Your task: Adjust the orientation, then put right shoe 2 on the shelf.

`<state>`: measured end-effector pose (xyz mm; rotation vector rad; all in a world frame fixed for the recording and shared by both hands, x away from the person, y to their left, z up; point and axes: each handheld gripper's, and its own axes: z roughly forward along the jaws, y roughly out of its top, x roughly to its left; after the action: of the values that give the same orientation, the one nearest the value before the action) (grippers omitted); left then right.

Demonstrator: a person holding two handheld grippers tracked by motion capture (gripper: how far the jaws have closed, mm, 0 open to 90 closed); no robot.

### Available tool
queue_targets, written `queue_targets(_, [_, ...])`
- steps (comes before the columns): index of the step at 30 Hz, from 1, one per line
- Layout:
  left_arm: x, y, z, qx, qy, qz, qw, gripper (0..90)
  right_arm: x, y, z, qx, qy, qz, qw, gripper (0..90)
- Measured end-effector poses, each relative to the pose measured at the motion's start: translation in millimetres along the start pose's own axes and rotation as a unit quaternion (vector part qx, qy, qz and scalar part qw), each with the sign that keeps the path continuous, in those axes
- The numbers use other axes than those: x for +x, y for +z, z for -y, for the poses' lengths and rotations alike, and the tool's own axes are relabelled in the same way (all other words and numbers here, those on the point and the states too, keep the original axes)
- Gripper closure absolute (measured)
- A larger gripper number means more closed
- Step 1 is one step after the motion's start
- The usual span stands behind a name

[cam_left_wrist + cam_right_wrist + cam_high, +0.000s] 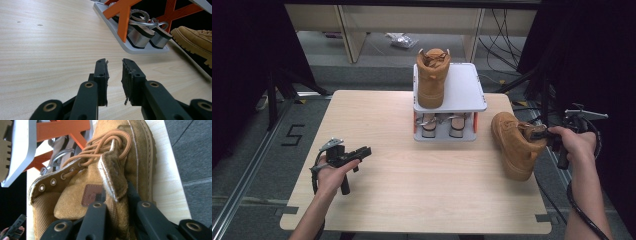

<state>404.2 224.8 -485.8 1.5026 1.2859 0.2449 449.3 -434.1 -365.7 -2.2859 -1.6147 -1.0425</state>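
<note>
On the pale wooden bench [402, 190] I see a small grey two-level rack [467, 92] with orange braces standing at the far edge; grey floor, dark curtains and loose cables lie beyond it. One tan boot [432, 77] stands on the rack's top shelf, and a pair of sandals [442, 125] sits on its lower shelf. To the right of the rack, near the bench's right edge, a second tan boot [514, 142] is tipped with its toe toward the rack. My right gripper [539, 134] reaches in from the right, its fingers [96, 220] clamped on the boot's padded collar beside the tongue. Well to the left of the rack and nearer me, my left gripper [364, 151] points toward it, level over the bench, its fingers [101, 75] partly apart with nothing between them.
</note>
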Motion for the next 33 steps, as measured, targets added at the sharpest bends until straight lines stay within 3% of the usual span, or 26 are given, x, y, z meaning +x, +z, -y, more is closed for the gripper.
queue_targets(17, [4.9,-4.0,0.3,-0.007,-0.007,-0.011,0.9999,73.3,1.7,-6.3,-10.9,-0.011,0.011,-0.037,0.9992,83.3])
queue_targets(33, [5.4,-8.0,1.3,-0.012,-0.009,-0.005,0.9999,73.1,11.7,-16.1,-11.9,-0.047,0.035,-0.059,0.9966,83.2])
